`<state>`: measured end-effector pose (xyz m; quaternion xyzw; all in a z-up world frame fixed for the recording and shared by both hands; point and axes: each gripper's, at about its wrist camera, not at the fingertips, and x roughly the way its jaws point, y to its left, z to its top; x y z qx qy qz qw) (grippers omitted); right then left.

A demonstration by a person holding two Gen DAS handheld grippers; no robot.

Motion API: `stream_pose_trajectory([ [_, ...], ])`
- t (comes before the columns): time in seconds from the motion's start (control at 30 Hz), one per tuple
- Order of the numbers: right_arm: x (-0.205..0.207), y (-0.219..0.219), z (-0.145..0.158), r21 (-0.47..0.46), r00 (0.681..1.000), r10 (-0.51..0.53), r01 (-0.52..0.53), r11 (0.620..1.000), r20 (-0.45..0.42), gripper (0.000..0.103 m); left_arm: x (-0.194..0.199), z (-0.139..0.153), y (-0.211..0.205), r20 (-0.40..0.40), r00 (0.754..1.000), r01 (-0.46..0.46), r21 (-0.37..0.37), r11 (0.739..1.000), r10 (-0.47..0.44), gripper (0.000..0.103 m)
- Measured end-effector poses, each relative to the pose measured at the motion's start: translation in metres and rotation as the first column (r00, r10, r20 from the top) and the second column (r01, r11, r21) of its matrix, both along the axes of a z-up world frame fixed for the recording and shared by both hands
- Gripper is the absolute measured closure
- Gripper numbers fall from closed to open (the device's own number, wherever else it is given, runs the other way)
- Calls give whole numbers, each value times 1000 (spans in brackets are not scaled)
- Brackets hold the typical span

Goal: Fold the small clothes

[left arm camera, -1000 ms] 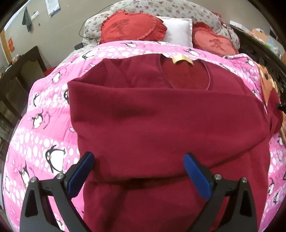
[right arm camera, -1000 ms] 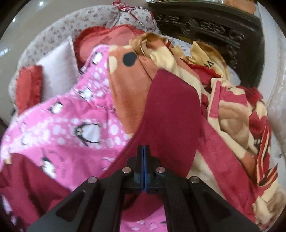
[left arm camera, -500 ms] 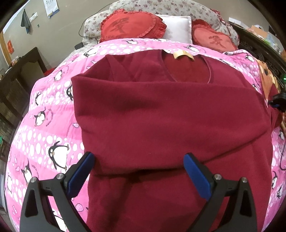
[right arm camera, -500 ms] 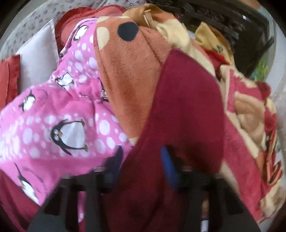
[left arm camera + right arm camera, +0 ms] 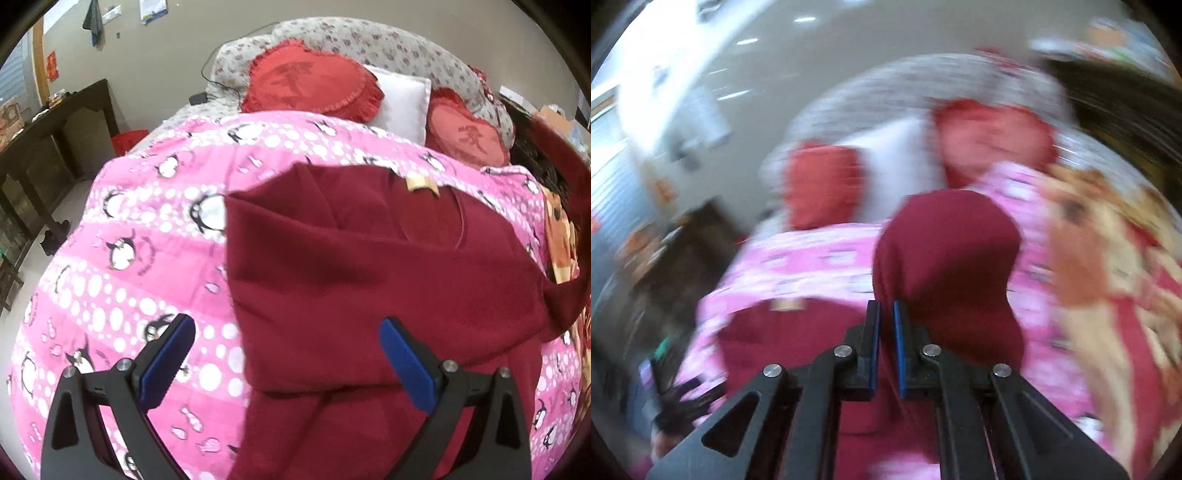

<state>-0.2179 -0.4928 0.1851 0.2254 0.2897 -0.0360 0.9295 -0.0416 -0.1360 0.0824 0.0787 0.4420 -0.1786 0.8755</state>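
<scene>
A dark red sweater point(image 5: 369, 266) lies on the bed with a tan label at its neck, its left side folded across the body. My left gripper point(image 5: 286, 326) hangs open above the sweater's lower left edge and holds nothing. My right gripper point(image 5: 885, 306) is shut on the sweater's right sleeve point(image 5: 945, 251), which arches up in front of the jaws. In the left wrist view that raised sleeve point(image 5: 576, 192) shows at the right edge. The right wrist view is blurred by motion.
A pink penguin blanket point(image 5: 147, 266) covers the bed. Two red heart cushions point(image 5: 310, 85) and a white pillow point(image 5: 402, 99) lie at the head. An orange and yellow blanket point(image 5: 1108, 277) is bunched on the right. A dark wooden table point(image 5: 55, 140) stands left of the bed.
My right gripper has risen and swung left with the sleeve, from the orange blanket toward the sweater's body. My left gripper has drifted left and up, still open.
</scene>
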Motion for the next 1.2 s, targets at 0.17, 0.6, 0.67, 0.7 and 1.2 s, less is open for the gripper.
stream_pose_trajectory([
  [0.17,49,106,-20,25,954,300,-300,954,7,103,6,6,14,-2,1000,-24,-39,999,24,1],
  [0.6,26,111,-92,51,945,256,-251,967,-203,85,8,-7,-9,-45,994,97,-91,991,-101,6],
  [0.67,18,101,-92,55,950,229,-223,973,-214,85,5,-16,-30,-52,987,152,-38,988,-154,17],
  [0.7,12,94,-94,62,952,212,-203,977,-219,85,4,-21,-39,-52,985,167,-7,986,-167,21],
  [1.2,-39,51,-83,103,985,71,-55,993,-159,84,24,19,-33,-45,984,169,-113,979,-175,98],
])
